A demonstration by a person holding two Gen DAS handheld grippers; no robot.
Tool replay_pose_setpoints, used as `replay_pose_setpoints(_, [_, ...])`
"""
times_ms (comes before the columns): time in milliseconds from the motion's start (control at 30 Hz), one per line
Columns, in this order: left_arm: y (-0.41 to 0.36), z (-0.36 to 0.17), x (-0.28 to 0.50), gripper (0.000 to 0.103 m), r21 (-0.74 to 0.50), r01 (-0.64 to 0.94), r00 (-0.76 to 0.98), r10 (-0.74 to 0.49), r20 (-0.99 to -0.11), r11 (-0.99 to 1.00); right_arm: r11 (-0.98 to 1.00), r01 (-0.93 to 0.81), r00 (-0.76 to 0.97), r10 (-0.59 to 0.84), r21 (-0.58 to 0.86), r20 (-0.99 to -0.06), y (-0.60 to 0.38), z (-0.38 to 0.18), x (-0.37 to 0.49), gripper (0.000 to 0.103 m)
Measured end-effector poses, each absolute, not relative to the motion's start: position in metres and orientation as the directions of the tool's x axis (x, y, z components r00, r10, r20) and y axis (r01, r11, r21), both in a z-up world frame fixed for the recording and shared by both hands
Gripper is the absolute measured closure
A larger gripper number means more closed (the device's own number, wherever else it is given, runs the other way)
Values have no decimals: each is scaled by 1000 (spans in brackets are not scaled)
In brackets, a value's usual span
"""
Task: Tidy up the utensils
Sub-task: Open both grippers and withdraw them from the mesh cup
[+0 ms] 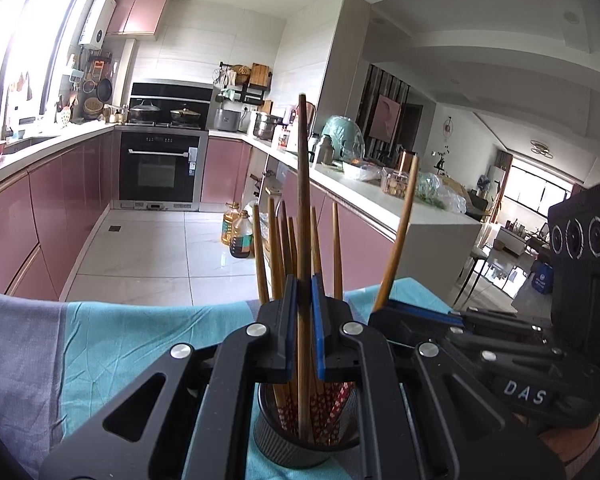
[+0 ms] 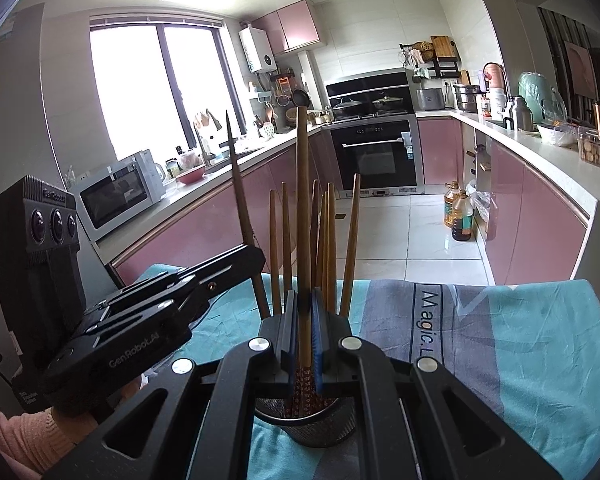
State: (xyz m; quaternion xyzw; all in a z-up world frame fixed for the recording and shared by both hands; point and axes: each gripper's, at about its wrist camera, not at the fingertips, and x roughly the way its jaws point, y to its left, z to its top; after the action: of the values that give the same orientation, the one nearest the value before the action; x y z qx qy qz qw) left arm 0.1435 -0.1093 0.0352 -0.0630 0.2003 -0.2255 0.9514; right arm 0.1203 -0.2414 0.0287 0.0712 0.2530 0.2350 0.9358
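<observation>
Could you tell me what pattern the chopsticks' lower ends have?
Red with small pale dots, on the chopsticks in the holder; clearest in left wrist view.

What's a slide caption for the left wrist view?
Left gripper clamps one chopstick upright over the mesh holder, right gripper alongside holding another.

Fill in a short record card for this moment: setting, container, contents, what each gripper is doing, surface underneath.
setting: home kitchen with pink cabinets
container: dark mesh holder standing upright
contents: wooden chopsticks standing on end
left gripper: shut on one chopstick whose lower end is inside the holder
right gripper: shut on another chopstick, also reaching into the holder
surface: teal and grey cloth
</observation>
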Motion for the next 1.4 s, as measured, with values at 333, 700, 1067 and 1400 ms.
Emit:
replay_pose_setpoints(333, [-107,24,140,95,-208,414,793,-463,-397,886,883,-392,757,469,258,-455,-240,22,125,98])
replay_pose_setpoints(700, [-113,13,152,94,-170,442,733,-464,-497,881,884,-385,735,467,264,-491,-238,10,136,97])
replay_pose_setpoints(1067, [-90,3,142,56,-193,412,740,-451,-499,891,884,-379,731,467,273,-498,-239,6,127,86])
replay_pose_setpoints(1400, [-38,9,99,6,-123,278,846,-304,-439,953,886,-389,762,463,251,-453,-233,6,91,20])
